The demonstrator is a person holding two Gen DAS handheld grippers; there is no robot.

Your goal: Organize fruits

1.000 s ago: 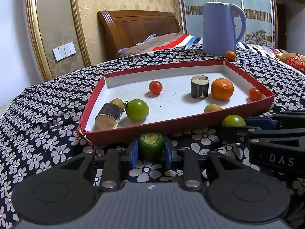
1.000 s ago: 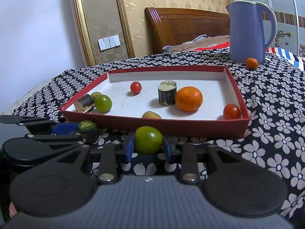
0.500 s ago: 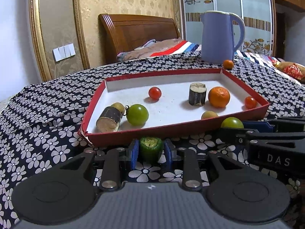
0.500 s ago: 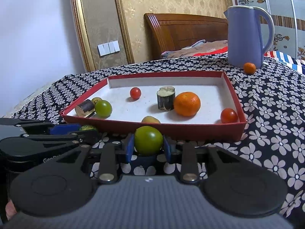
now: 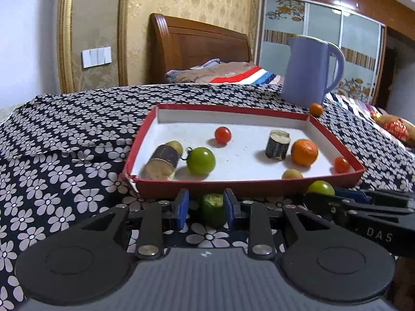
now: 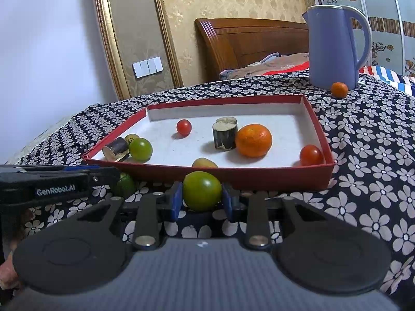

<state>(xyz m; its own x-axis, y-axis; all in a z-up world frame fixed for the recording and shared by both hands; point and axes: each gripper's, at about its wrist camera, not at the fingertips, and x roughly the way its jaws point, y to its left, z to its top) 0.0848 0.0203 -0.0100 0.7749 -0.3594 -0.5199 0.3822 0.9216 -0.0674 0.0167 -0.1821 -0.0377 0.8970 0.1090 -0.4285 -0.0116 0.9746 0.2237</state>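
Note:
My left gripper [image 5: 206, 208] has opened around a small green cut fruit piece [image 5: 213, 209]; a gap shows on its left side and the piece rests on the cloth in front of the red tray [image 5: 246, 182]. My right gripper [image 6: 201, 198] is shut on a green tomato [image 6: 202, 190] just before the tray's front wall [image 6: 259, 178]. The tray holds another green tomato [image 5: 201, 161], two red cherry tomatoes [image 5: 222, 134], an orange [image 5: 304, 152], two cane pieces [image 5: 163, 162] and small yellow fruits [image 5: 291, 174].
A blue jug [image 5: 308, 72] stands behind the tray with a small orange [image 5: 316, 109] beside it. The table carries a black flowered cloth [image 5: 64, 142]. A bed headboard [image 5: 197, 49] and wall lie beyond. The two grippers are close side by side.
Both grippers dropped lower and backed off a little from the tray. The left jaws opened wider and the green piece now sits loose between them. The right still holds the tomato.

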